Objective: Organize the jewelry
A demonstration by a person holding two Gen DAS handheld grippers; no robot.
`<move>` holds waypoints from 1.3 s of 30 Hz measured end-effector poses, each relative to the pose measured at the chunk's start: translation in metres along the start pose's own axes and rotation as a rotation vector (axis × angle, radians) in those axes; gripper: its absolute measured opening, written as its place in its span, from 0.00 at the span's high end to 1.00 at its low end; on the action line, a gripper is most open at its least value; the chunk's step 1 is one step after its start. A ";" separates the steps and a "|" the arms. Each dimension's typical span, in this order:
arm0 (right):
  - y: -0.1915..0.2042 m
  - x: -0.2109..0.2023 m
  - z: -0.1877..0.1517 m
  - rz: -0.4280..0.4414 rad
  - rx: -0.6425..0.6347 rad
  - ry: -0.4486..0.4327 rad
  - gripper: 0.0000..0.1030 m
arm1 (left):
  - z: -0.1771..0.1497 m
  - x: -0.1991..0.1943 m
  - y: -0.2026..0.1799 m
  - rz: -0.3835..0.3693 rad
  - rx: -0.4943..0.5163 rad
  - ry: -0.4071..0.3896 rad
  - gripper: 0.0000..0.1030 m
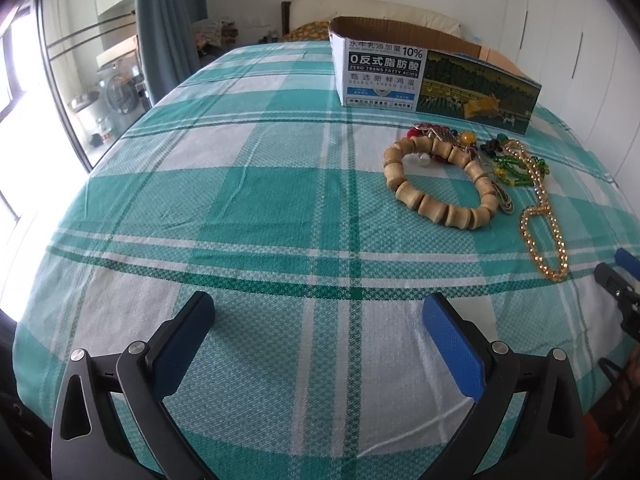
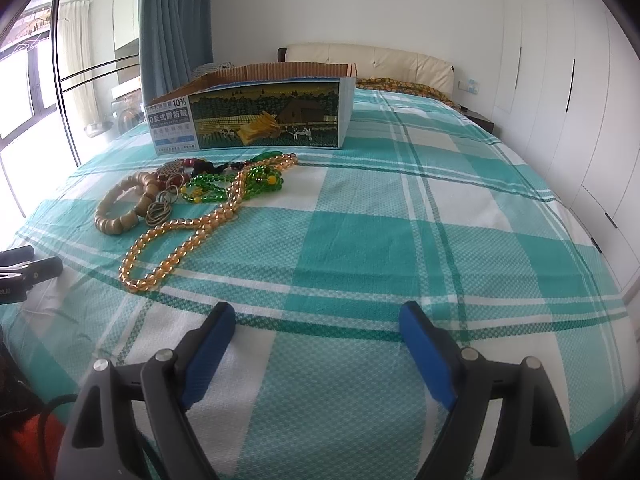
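Note:
A pile of jewelry lies on the checked bedspread in front of an open cardboard box point(image 1: 432, 76) point(image 2: 256, 120). A wooden bead bracelet point(image 1: 436, 200) point(image 2: 116, 216) lies nearest the left. An amber bead necklace point(image 1: 540, 220) point(image 2: 180, 236) stretches toward me. Green beads point(image 1: 516, 164) point(image 2: 224, 188) and red and dark pieces lie behind. My left gripper point(image 1: 318, 312) is open and empty, low over the bed, left of the pile. My right gripper point(image 2: 318, 318) is open and empty, right of the pile.
The green and white bedspread point(image 2: 400, 220) covers the whole bed. A headboard point(image 2: 368, 60) and pillow are at the far end. White wardrobes point(image 2: 560, 80) stand on the right; a curtain point(image 2: 172, 20) and glass doors on the left.

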State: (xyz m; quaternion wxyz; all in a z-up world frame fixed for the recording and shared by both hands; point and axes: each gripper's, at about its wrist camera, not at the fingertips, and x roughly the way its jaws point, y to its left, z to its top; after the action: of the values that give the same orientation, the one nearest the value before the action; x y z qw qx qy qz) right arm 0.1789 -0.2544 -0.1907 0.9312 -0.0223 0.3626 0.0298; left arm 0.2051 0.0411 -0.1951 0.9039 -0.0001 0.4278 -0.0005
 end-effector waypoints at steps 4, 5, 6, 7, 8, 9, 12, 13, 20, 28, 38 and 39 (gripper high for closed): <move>0.000 0.000 0.000 -0.002 0.001 -0.002 0.16 | 0.000 0.000 0.000 -0.001 0.002 -0.004 0.00; 0.000 0.000 0.000 -0.002 0.001 -0.002 0.16 | -0.001 0.000 0.000 -0.001 0.002 -0.006 0.00; 0.000 0.000 0.000 -0.002 0.001 -0.002 0.16 | -0.001 -0.001 0.000 -0.001 0.002 -0.007 0.00; 0.000 0.000 0.000 -0.002 0.001 -0.001 0.16 | -0.001 -0.001 0.000 -0.001 0.002 -0.010 0.00; 0.000 0.000 0.000 -0.002 0.001 -0.001 0.16 | -0.001 -0.001 0.000 -0.001 0.002 -0.012 0.00; 0.000 0.000 0.000 -0.002 0.001 -0.001 0.16 | -0.001 -0.001 0.000 0.000 0.002 -0.013 0.00; 0.000 0.000 0.000 -0.002 0.001 -0.003 0.16 | 0.000 0.000 0.000 0.000 0.001 -0.013 0.00; 0.000 0.000 0.000 -0.002 0.001 -0.003 0.16 | 0.000 0.000 0.000 0.000 0.001 -0.012 0.00; 0.000 0.000 -0.001 -0.001 0.000 -0.005 0.16 | 0.001 0.001 -0.001 0.002 0.000 -0.006 0.00; 0.000 0.002 0.003 -0.002 0.001 0.030 0.16 | 0.002 0.003 -0.001 0.003 -0.003 -0.008 0.00; -0.001 -0.010 0.021 0.057 0.053 0.018 0.16 | 0.014 -0.011 0.010 -0.023 -0.070 -0.041 0.00; 0.002 -0.009 0.023 0.063 0.044 0.021 0.16 | 0.016 -0.012 0.010 -0.032 -0.075 -0.049 0.00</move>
State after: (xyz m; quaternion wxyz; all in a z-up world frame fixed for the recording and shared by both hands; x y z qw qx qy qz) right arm 0.1873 -0.2515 -0.1679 0.9261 0.0094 0.3736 0.0511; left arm 0.2099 0.0516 -0.1750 0.9132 -0.0408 0.4054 0.0010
